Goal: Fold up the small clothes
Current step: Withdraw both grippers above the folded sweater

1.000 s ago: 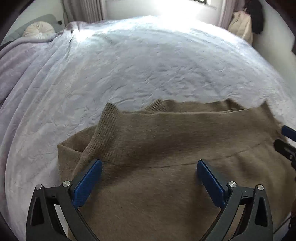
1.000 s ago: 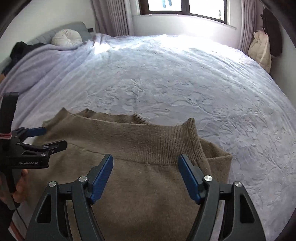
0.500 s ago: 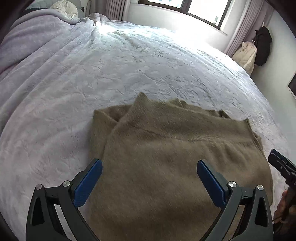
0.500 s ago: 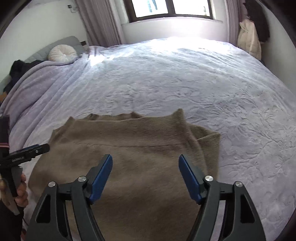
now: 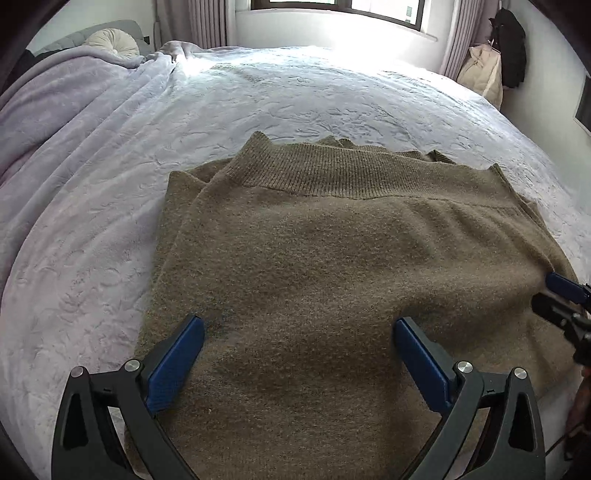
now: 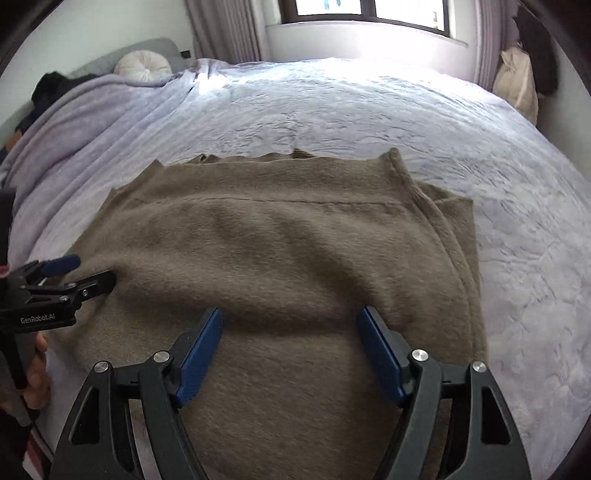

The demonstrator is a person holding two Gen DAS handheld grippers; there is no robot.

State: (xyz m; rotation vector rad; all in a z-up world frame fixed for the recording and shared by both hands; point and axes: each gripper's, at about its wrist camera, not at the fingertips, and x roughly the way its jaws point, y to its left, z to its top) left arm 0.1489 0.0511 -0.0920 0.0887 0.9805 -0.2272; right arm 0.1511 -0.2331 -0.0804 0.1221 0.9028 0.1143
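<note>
A brown knit sweater (image 5: 332, 258) lies folded on the bed, its ribbed hem at the far edge; it also shows in the right wrist view (image 6: 280, 251). My left gripper (image 5: 299, 332) is open and empty, its blue pads just above the sweater's near part. My right gripper (image 6: 291, 325) is open and empty over the sweater's near right part. The right gripper's tips (image 5: 561, 295) show at the right edge of the left wrist view, the left gripper (image 6: 74, 273) at the left of the right wrist view.
The lilac embossed bedspread (image 5: 332, 96) spreads around the sweater. A purple blanket (image 5: 55, 110) and a round cushion (image 5: 110, 40) lie at the far left. A window (image 6: 369, 11) and hanging coats (image 5: 495, 62) are beyond the bed.
Both grippers have pulled back and risen from the sweater, then come nearer again. The folded sweater lies flat and released.
</note>
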